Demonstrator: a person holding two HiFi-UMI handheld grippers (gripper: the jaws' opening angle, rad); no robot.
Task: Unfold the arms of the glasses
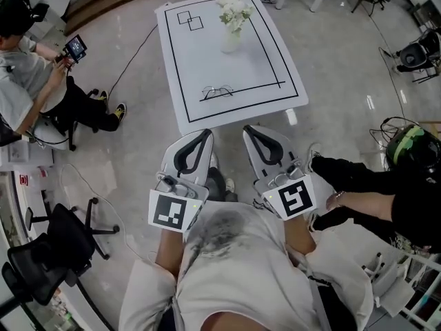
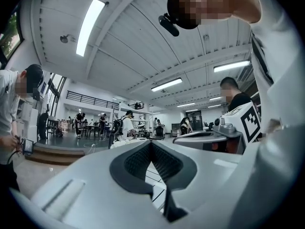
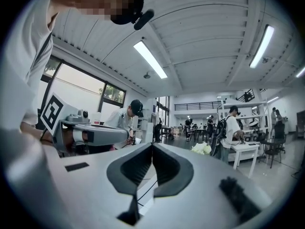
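Note:
A pair of thin wire-framed glasses (image 1: 217, 92) lies on the white table (image 1: 186, 61), near its front edge, on a black line drawn there. How its arms stand is too small to tell. Both grippers hover over the floor, short of the table and close to my chest. My left gripper (image 1: 206, 134) (image 2: 151, 143) is shut, its jaws meeting with nothing between them. My right gripper (image 1: 249, 129) (image 3: 152, 145) is shut and empty too. The glasses do not show in either gripper view.
A vase of white flowers (image 1: 232, 26) (image 3: 202, 148) stands at the table's far middle. A seated person (image 1: 27, 81) is at the left, another person (image 1: 406, 185) at the right. A black office chair (image 1: 55, 254) stands at lower left, and a cable (image 1: 131, 54) runs across the floor.

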